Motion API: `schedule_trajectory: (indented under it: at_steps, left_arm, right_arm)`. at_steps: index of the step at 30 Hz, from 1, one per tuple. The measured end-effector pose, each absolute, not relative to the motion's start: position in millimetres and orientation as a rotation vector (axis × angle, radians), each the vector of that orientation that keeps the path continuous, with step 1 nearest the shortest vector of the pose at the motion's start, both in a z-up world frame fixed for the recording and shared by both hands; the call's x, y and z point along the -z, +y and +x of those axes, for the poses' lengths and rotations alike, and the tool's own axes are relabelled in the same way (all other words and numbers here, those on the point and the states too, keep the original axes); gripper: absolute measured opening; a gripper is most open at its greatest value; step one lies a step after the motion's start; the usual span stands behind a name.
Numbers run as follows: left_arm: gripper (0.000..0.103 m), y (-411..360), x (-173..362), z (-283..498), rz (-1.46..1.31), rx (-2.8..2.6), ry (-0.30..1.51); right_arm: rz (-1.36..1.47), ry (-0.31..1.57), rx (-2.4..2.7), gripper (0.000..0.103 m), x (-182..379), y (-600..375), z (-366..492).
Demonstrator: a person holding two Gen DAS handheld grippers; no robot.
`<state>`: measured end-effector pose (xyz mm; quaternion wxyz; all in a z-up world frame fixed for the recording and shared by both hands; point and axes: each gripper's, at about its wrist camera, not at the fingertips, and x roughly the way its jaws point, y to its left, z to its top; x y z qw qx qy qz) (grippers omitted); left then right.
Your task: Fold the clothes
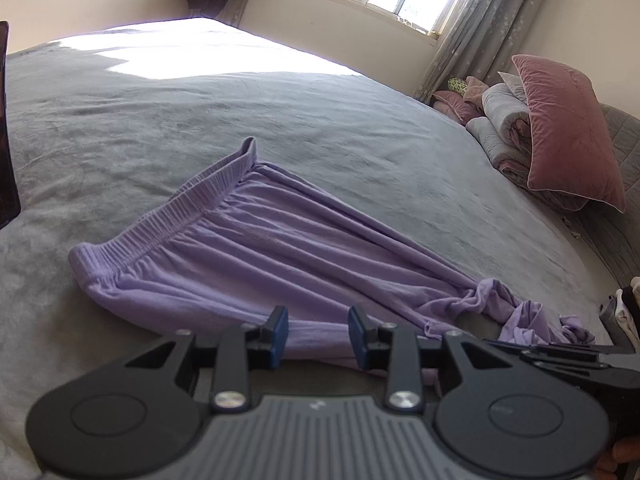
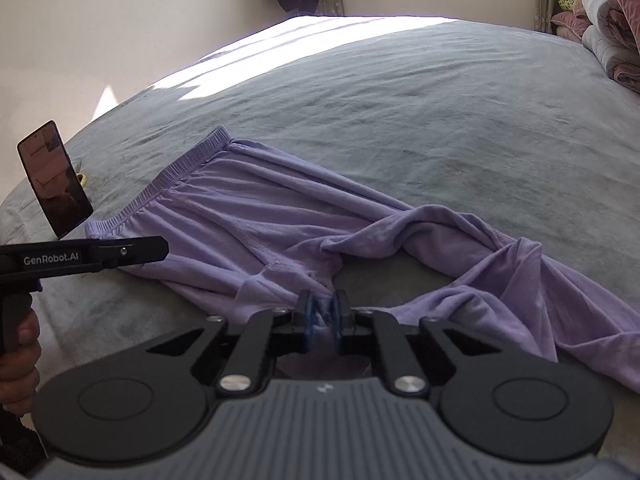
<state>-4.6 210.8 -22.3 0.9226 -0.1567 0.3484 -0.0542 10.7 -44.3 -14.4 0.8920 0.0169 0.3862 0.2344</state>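
The right gripper (image 2: 323,317) pinches the purple trousers (image 2: 248,216); the left gripper (image 1: 318,336) gapes over their edge, leg ends bunched, partly hidden.

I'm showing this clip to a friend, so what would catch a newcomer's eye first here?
First, the lilac jersey trousers with an elastic waistband, spread across the grey plush bedspread, legs rumpled at the near end. Next, the right gripper, pinched shut on a fold of that fabric, while the left gripper stands open above its near edge.
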Motion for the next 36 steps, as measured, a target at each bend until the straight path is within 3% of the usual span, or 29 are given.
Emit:
schedule_trajectory:
  at_steps: [20,36]
  left_arm:
    - [0.035,204,22,-4,-0.286,0.112,0.739]
    - [0.035,212,20,-7,-0.31,0.071,0.754]
  right_arm:
    - [0.148,0.676,-0.353,0.001,-50,-163,-54]
    - [0.19,0.674,-0.033,0.001,-50,-275,-79]
